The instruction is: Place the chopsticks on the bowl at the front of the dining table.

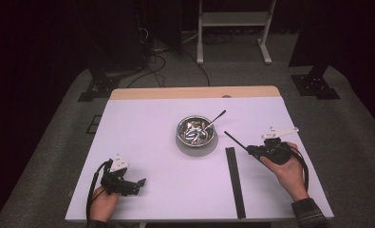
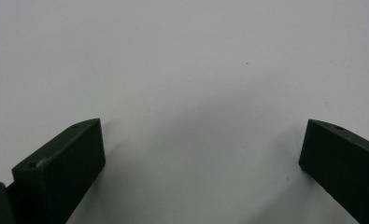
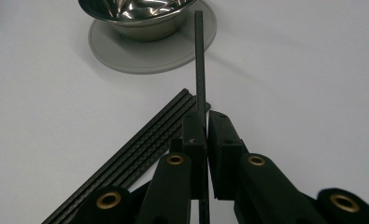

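My right claw (image 3: pixel 205 128) is pinched shut on one thin black stick (image 3: pixel 200 60), gripping it near the middle so a long length pokes out ahead toward the steel bowl (image 3: pixel 140 16) and a shorter piece runs back between the jaws. In the high view that stick (image 1: pixel 235 141) hangs above the bench (image 1: pixel 142 118), aimed up and left at the bowl (image 1: pixel 195 131), which sits on a grey disc and already has a spoon (image 1: pixel 216 118) leaning over its far rim. The rest of the black sticks (image 1: pixel 235 180) lie in a tight row on the bench just in front of my right hand. My left claw (image 2: pixel 201 154) stands wide with nothing in it, resting low over bare bench near the front left corner (image 1: pixel 123 183).

My worry is the grip: the stick is narrow and smooth, and held by so small a patch it can pivot or slide out if I tilt my wrist. The long free end could also strike the bowl's rim and push the bowl off its disc, or knock the spoon out. If I lower my hand carelessly, the rear end may catch the row of sticks and scatter them. With my left claw so far away, nothing steadies the bowl.
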Tool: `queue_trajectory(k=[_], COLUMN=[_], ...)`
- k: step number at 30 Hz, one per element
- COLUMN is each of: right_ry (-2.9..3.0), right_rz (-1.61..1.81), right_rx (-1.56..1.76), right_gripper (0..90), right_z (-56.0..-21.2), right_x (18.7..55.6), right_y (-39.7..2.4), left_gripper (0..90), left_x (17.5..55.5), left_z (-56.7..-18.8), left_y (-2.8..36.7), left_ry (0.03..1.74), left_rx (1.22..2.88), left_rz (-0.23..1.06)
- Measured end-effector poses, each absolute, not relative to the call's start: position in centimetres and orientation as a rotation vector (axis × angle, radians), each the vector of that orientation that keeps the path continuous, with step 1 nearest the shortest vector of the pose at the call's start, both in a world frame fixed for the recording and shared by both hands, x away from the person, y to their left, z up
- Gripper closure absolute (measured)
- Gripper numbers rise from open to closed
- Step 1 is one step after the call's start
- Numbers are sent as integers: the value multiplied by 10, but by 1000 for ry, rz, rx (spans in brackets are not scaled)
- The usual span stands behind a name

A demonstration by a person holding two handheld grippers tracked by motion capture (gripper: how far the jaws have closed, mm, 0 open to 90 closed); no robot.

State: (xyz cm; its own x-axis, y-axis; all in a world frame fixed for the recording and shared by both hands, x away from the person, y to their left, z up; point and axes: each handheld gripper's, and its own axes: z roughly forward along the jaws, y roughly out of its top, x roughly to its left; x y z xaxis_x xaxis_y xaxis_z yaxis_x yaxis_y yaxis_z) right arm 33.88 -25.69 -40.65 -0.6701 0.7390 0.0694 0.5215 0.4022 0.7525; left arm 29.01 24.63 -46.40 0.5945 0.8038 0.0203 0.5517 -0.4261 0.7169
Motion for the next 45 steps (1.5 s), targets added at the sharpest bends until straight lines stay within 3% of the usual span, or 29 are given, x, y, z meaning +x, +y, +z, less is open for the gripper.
queue_trajectory(k=[45], right_ry=[2415], right_rz=[1191], right_rx=[1030], right_gripper=[854], right_z=[-391], right_x=[370], right_y=[-211], left_gripper=[0], left_x=[290], left_z=[-464], left_y=[246], left_ry=[1069], left_rx=[2142], left_rz=[478])
